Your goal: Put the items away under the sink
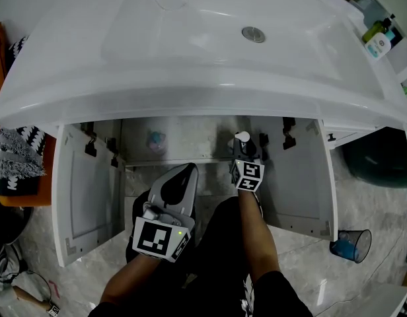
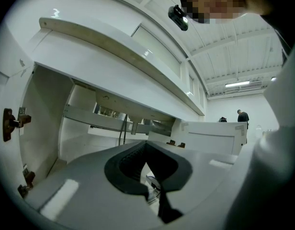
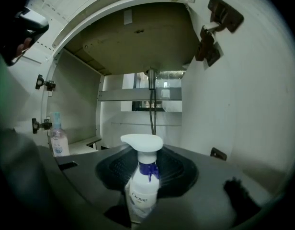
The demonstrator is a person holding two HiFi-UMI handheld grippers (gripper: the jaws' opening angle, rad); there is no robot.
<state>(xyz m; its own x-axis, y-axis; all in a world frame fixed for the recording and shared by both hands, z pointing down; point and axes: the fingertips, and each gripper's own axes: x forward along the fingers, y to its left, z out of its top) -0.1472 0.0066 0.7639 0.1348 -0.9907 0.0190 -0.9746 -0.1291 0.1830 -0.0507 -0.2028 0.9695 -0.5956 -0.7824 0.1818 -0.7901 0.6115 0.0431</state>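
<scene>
My right gripper is shut on a white spray bottle with a blue collar, held upright at the mouth of the open cabinet under the sink. In the right gripper view the spray bottle stands between the jaws of the right gripper, its trigger head pointing left. A small clear bottle with a bluish top stands inside at the left; it also shows as the small bottle in the head view. My left gripper hangs lower, in front of the cabinet. The left gripper has its jaws together with nothing between them.
The white sink basin overhangs the cabinet. Both cabinet doors stand open, the left door and the right door. A drain pipe runs down the cabinet's back. A blue cup sits on the floor at the right.
</scene>
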